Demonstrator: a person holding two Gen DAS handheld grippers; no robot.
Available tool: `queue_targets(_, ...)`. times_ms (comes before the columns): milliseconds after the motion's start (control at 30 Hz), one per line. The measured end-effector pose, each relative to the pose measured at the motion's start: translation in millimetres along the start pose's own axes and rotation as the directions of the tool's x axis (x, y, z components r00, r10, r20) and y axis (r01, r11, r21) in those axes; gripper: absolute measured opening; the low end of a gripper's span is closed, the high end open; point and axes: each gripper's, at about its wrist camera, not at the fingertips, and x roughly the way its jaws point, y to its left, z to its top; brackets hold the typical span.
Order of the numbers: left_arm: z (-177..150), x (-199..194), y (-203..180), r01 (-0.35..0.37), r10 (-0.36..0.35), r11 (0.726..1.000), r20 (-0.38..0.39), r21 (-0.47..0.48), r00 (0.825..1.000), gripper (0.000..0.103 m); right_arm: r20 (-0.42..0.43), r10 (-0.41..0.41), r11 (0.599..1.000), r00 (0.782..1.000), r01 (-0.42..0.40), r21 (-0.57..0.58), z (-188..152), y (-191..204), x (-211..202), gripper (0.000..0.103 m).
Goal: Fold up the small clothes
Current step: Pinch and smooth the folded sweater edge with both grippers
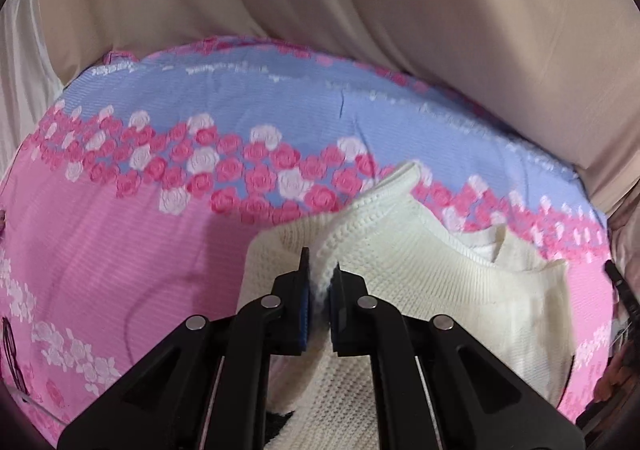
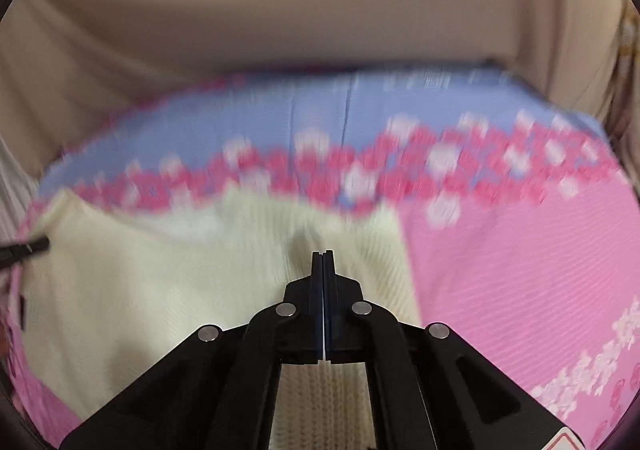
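Beneath both tools spreads a bedsheet (image 1: 120, 250) with a fine ribbed weave, pink in the nearer part and pale blue farther ahead, the two colours split by a wavy band of pink and white roses (image 1: 224, 174); more white roses trail along the pink part, left of the left tool. Past the blue strip the bed ends against beige cloth (image 1: 360, 10) that hangs in long soft folds, filling the whole upper part of both views. Whether that cloth is a curtain or a draped wall cannot be told.

The left tool (image 1: 320, 282) pinches a raised fold of a cream knitted garment (image 1: 420, 250), the knit squeezed between its blue-lined pads. From that pinch the garment rises to a peak just ahead of the tips and falls away to the tool's right, where a ribbed edge and an opening with a paler inner layer show. More of it lies under the tool body.

In the right wrist view, which is blurred, the right tool (image 2: 322, 256) has its jaws pressed together; a thin pale line runs between the pads, so whether fabric is caught there cannot be told. The cream knitted garment (image 2: 140, 290) lies flat under this tool and to its left, with bare pink bedsheet (image 2: 520, 270) to its right
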Motion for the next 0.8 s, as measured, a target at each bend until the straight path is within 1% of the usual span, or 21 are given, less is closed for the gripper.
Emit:
queue_targets(33, 4, 0, 0, 0.002, -0.002, 1.0, 0.006, -0.004, 1.0, 0.007, 0.072, -0.004, 1.0, 0.997, 0.002, 0.018, 12, -2, -23, 0.001)
queue_targets(67, 7, 5, -1, -0.006, 0.006, 1.0, 0.001, -0.001, 1.0, 0.007, 0.122, -0.009, 0.999, 0.992, 0.005, 0.034, 21, -5, -38, 0.001)
queue_targets(133, 6, 24, -1, -0.03, 0.03, 1.0, -0.036, -0.006, 0.999, 0.007, 0.189, -0.026, 0.998, 0.982, 0.014, 0.063, 35, -13, -52, 0.001)
queue_targets(167, 4, 30, -2, -0.032, 0.031, 0.999, -0.051, -0.009, 0.998, 0.007, 0.181, -0.019, 0.998, 0.983, 0.008, 0.063, 40, -17, -47, 0.001)
queue_targets(200, 2, 32, -2, -0.034, 0.033, 0.999, -0.058, -0.01, 0.998, 0.007, 0.142, -0.005, 0.998, 0.99, -0.003, 0.059, 41, -21, -33, 0.001)
queue_targets(233, -1, 34, -3, -0.039, 0.039, 0.999, -0.062, -0.005, 0.997, 0.007, 0.072, 0.009, 0.998, 0.997, -0.013, 0.061, 39, -24, -15, 0.004)
queue_targets(267, -5, 35, -3, -0.045, 0.046, 0.999, -0.061, 0.005, 0.997, 0.007, 0.017, 0.028, 0.997, 0.999, -0.029, 0.069, 35, -26, 0, 0.007)
queue_targets(300, -6, 36, -3, -0.05, 0.05, 0.999, -0.061, 0.011, 0.997, 0.007, -0.014, 0.052, 0.996, 0.999, -0.051, 0.07, 26, -24, 9, 0.009)
queue_targets(367, -10, 38, -3, -0.056, 0.057, 0.998, -0.068, 0.019, 0.996, 0.007, -0.051, 0.053, 0.998, 0.997, -0.052, 0.027, 10, -14, 17, 0.022)
queue_targets(400, -11, 40, -2, -0.058, 0.059, 0.998, -0.075, 0.021, 0.995, 0.007, -0.065, 0.047, 0.999, 0.997, -0.047, 0.009, 4, -10, 22, 0.036)
queue_targets(433, -12, 41, -2, -0.06, 0.062, 0.998, -0.078, 0.023, 0.995, 0.007, -0.08, 0.04, 0.999, 0.996, -0.041, -0.003, -3, -6, 28, 0.042)
queue_targets(500, -12, 42, -1, -0.062, 0.064, 0.998, -0.082, 0.026, 0.995, 0.007, -0.121, 0.028, 0.999, 0.992, -0.03, -0.014, -12, -2, 43, 0.042)
queue_targets(533, -11, 41, -1, -0.058, 0.06, 0.998, -0.082, 0.025, 0.995, 0.007, -0.15, 0.015, 1.0, 0.989, -0.018, -0.021, -16, -1, 53, 0.029)
queue_targets(567, -10, 38, -1, -0.052, 0.054, 0.998, -0.075, 0.025, 0.996, 0.007, -0.169, 0.005, 1.0, 0.986, -0.01, -0.029, -19, -2, 60, 0.01)
queue_targets(600, -6, 30, -1, -0.042, 0.044, 0.999, -0.055, 0.024, 0.998, 0.007, -0.174, 0.006, 0.999, 0.985, -0.011, -0.032, -20, -2, 62, 0.007)
queue_targets(633, -2, 23, -1, -0.034, 0.034, 0.999, -0.036, 0.024, 0.999, 0.007, -0.147, 0.012, 1.0, 0.989, -0.015, -0.015, -17, -2, 56, 0.007)
queue_targets(700, 7, 11, 1, -0.022, 0.022, 1.0, 0.001, 0.014, 1.0, 0.007, -0.037, 0.041, 0.999, 0.998, -0.041, 0.019, -2, -4, 26, 0.006)
queue_targets(733, 13, 8, 2, -0.02, 0.019, 1.0, 0.02, 0.005, 1.0, 0.007, 0.024, 0.049, 0.998, 0.999, -0.05, 0.032, 8, -5, 7, 0.006)
queue_targets(800, 18, 15, 1, -0.052, 0.052, 0.998, 0.027, 0.018, 0.998, 0.007, 0.123, 0.043, 0.998, 0.991, -0.049, 0.044, 26, -8, -20, 0.006)
